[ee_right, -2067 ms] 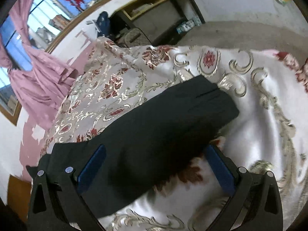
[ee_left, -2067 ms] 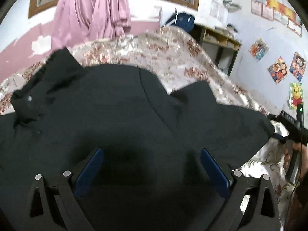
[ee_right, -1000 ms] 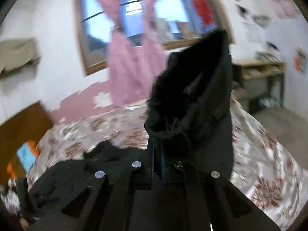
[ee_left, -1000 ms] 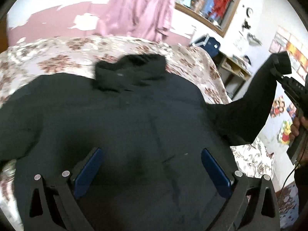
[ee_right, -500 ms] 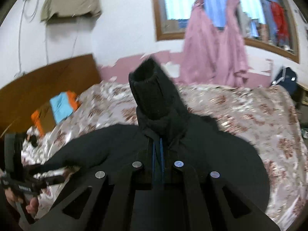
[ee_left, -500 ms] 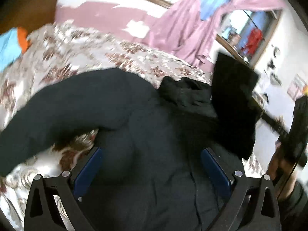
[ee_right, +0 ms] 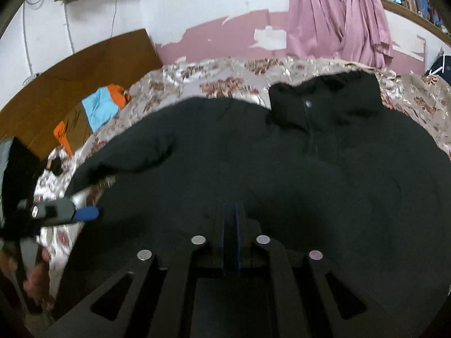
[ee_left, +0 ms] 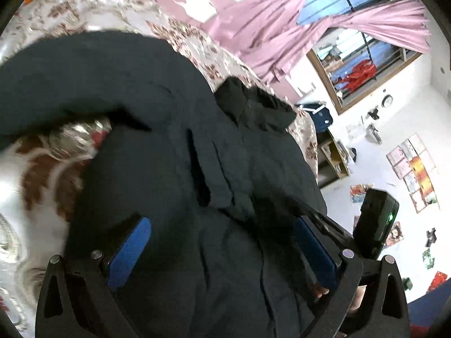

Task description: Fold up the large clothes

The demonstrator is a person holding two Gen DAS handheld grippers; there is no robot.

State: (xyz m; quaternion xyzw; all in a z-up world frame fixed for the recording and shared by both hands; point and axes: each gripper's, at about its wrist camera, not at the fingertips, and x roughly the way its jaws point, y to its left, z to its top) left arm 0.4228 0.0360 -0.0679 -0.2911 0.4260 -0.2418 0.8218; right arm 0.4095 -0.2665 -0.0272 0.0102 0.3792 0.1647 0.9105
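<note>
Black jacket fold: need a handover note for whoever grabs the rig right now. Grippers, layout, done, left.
Left gripper: open, empty, over the jacket's lower body.
Right gripper: jaws just starting to open over the jacket front; whether fabric is still between the pads cannot be told.
Black jacket: front up on the floral bedspread, collar toward the far wall.
Done: one sleeve lies across the front.
Left: the other sleeve is still spread out on the bed; fold it in, then fold the body.
</note>
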